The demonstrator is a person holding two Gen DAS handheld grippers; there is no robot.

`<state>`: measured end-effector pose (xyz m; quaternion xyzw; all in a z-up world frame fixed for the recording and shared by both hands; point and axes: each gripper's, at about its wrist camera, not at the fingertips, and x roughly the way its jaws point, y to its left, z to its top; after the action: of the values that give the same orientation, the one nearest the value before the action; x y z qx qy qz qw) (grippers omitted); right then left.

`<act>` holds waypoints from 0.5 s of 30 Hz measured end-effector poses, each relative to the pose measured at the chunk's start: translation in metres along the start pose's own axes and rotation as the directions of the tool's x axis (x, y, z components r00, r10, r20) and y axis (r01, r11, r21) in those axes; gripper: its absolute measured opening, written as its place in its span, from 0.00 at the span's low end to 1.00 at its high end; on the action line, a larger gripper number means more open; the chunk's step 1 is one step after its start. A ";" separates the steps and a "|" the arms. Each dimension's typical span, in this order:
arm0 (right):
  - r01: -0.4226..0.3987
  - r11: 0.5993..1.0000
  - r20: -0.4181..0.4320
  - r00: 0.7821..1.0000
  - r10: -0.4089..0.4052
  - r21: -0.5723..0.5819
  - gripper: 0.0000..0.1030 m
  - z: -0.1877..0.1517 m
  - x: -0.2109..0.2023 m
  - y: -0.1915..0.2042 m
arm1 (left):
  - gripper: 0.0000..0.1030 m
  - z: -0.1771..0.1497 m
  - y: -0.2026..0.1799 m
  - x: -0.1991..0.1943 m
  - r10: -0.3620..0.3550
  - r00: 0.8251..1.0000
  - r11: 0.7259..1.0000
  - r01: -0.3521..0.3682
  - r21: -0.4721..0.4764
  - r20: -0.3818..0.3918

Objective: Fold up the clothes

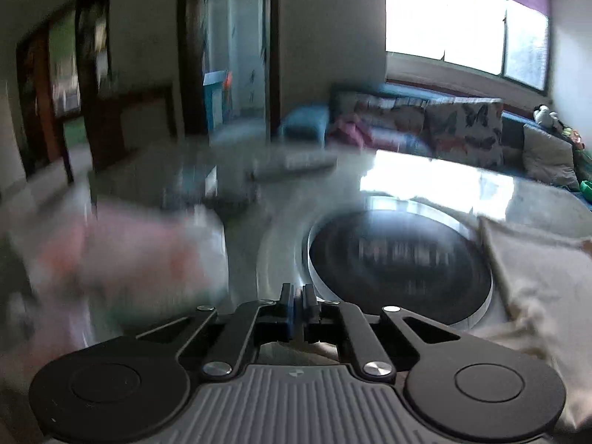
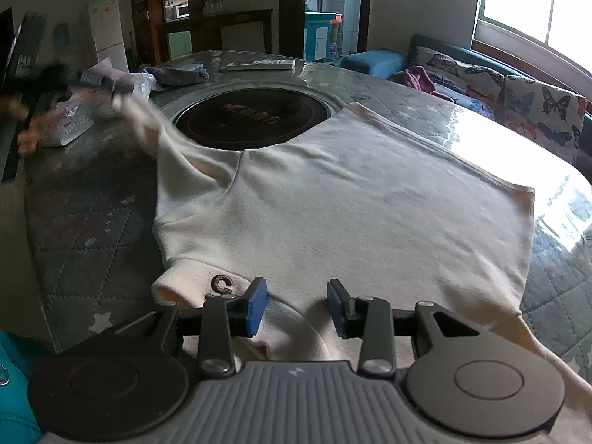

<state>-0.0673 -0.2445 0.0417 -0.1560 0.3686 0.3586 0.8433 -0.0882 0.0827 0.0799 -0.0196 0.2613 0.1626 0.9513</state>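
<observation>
Sweatshirt (image 2: 351,192) of cream fleece, left fingers (image 1: 289,307) clenching its stretched sleeve (image 2: 166,137), right fingers (image 2: 257,307) apart.

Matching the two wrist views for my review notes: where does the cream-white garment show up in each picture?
Left wrist view: the cream-white fleece garment fills the right edge, blurred, lying beside the round black hotplate set into the table.
Right wrist view: it spreads across the middle, one sleeve stretched up to the left, its near edge under the camera.
Shared landmark: the round black hotplate, left of the garment in one view, behind it in the other.
</observation>
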 end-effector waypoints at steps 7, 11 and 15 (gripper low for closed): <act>0.003 1.000 -0.004 1.000 -0.003 0.000 0.41 0.000 0.001 -0.002 | 0.09 -0.002 -0.012 0.044 0.018 1.000 0.989 -0.019 0.147 0.012; 0.008 1.000 -0.006 1.000 -0.008 -0.007 0.41 0.002 0.000 -0.001 | 0.09 -0.018 -0.002 0.070 0.093 0.993 0.988 -0.083 0.129 -0.074; 0.013 1.000 -0.009 1.000 -0.013 -0.014 0.41 0.003 -0.001 0.000 | 0.12 -0.015 -0.006 0.056 0.035 0.994 0.998 -0.030 0.050 -0.101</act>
<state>-0.0663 -0.2432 0.0444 -0.1658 0.3689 0.3548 0.8429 -0.0481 0.0923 0.0382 -0.0007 0.3136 0.1707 0.9341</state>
